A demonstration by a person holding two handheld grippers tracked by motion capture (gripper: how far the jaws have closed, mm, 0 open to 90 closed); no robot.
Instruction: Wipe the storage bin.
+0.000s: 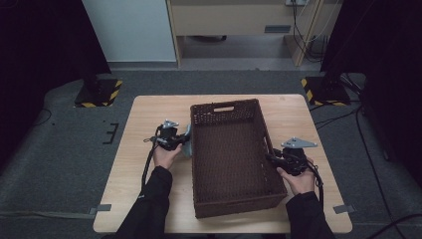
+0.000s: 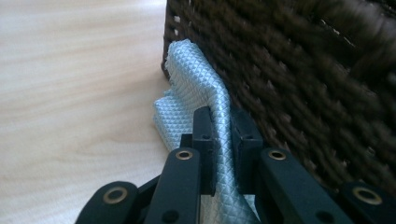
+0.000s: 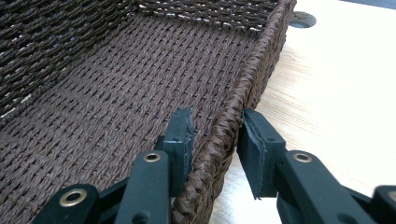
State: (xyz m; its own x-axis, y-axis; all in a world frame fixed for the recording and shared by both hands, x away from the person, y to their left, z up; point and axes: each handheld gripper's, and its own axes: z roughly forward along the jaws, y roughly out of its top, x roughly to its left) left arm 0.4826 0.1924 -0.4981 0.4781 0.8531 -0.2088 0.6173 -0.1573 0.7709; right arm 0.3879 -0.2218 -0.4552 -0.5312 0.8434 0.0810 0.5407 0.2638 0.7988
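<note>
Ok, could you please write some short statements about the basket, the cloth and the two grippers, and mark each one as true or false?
1. The left gripper is shut on the pale blue cloth. True.
2. The cloth lies inside the brown woven basket. False: it is outside, against the basket's left wall.
3. The right gripper has one jaw inside the basket's right wall and one outside it. True.
4. The basket stands on the grey floor. False: it stands on the wooden table.
5. The basket holds several objects. False: nothing lies on its floor where it is visible.
</note>
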